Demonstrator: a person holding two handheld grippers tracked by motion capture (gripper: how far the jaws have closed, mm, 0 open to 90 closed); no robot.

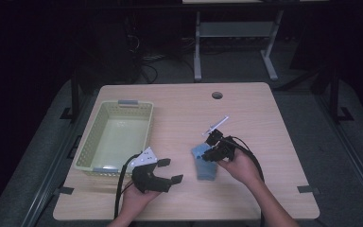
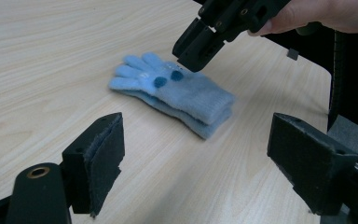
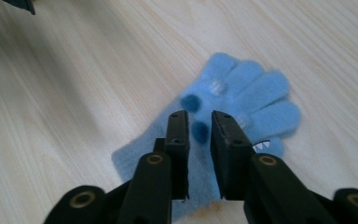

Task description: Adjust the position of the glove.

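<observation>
- A fuzzy light-blue knitted glove (image 3: 223, 121) with dark blue dots lies flat on the pale wooden table (image 1: 179, 113), right of centre.
- The right gripper (image 3: 199, 123) hangs just above it, jaws nearly together with a narrow gap, seemingly gripping nothing.
- The left gripper (image 1: 168, 170), jaws spread wide, sits near-left of the glove.
- A pale green plastic basket (image 1: 144, 135) stands at the left.

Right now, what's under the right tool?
The blue glove lies flat on the table, directly beneath the right tool, whose narrowly parted jaws hover over its palm. The glove's underside, and whether the jaws touch it, can't be seen.
</observation>
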